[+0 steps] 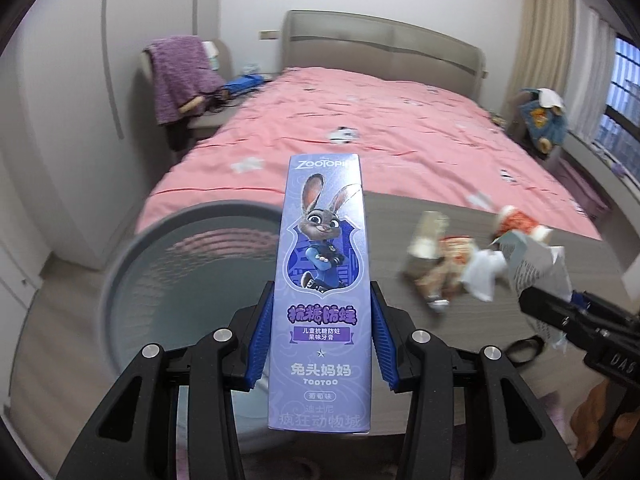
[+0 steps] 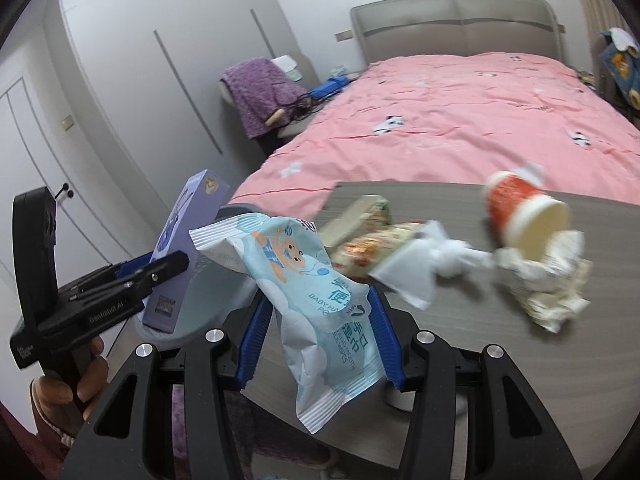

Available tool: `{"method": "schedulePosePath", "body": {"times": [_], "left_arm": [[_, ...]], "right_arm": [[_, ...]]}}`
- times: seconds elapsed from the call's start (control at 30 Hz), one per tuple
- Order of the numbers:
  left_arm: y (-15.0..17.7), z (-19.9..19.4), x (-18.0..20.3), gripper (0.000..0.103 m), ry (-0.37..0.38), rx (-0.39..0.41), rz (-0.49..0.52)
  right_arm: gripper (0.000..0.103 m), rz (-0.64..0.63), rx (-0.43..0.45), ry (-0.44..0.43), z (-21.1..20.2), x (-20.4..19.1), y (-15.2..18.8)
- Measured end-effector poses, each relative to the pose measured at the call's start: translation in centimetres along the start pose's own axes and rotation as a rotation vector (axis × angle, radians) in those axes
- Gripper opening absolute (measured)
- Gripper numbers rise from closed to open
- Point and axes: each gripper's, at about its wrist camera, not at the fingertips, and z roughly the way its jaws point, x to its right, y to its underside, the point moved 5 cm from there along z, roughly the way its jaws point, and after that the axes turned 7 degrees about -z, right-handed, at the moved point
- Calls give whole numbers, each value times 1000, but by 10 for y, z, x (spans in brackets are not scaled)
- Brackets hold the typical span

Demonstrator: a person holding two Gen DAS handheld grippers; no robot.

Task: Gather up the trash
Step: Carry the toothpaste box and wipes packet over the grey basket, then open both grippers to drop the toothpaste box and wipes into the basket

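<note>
Trash in three places: gripped in each claw, and loose on the grey table (image 2: 480, 340) ahead.

Left gripper (image 1: 320, 344): narrowed onto a purple Zootopia toothpaste box (image 1: 320, 288), pads pressed to both long sides, box pointing straight out past the fingertips. Below and to the left of this claw, a round grey bin (image 1: 116, 280), mouth upward, partly hidden by the box.

Right gripper (image 2: 320, 340): closed on a pale blue baby-wipes pack (image 2: 316, 304), crumpled between the pads and flopping up and left of the claw. No contact with the table.

Step in hand, by judgement: carrying two picked pieces to the bin. Next move: bring each claw over the bin's mouth, then spread the fingers to drop, box first as the nearer; the limp pack likely to cling, so perhaps a wide spread.

Ahead and right of the right claw, loose on the table:
- one red paper cup (image 2: 520, 212), on its side
- one wad of crumpled paper (image 2: 556, 284), touching the cup's mouth
- one white tissue (image 2: 416, 272)
- one printed snack wrapper (image 2: 372, 248)
- one small carton (image 2: 360, 212), blurred

Count: two grippers, two pieces held, one bin, five pieces or so left; blur too strong for certainty.
</note>
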Motion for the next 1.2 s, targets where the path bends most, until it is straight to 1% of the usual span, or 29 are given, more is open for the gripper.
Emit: {"method": "schedulePosePath", "body": {"times": [0.1, 0.23, 0.4, 0.53, 0.7, 0.9, 1.13, 1.2], "left_arm": [[0, 1, -33, 43, -51, -3, -26], [-3, 5, -64, 43, -95, -10, -61], [-4, 10, -88, 43, -119, -33, -97], [-2, 16, -105, 43, -146, -47, -115], [3, 23, -117, 43, -162, -60, -133], [0, 31, -121, 43, -188, -63, -134], [-1, 35, -122, 43, -192, -69, -139], [-1, 35, -122, 43, -192, -69, -143]], "right_arm": [[48, -30, -17, -19, 20, -21, -8], [48, -64, -35, -44, 42, -45, -18], [48, -101, -72, -72, 71, -70, -26], [48, -131, -86, -66, 90, -87, -31], [48, -170, -103, -50, 106, -100, -35], [48, -184, -111, -28, 120, -108, -39], [49, -196, -116, -19, 128, -111, -41], [51, -196, -119, -20, 130, -110, -42]]}}
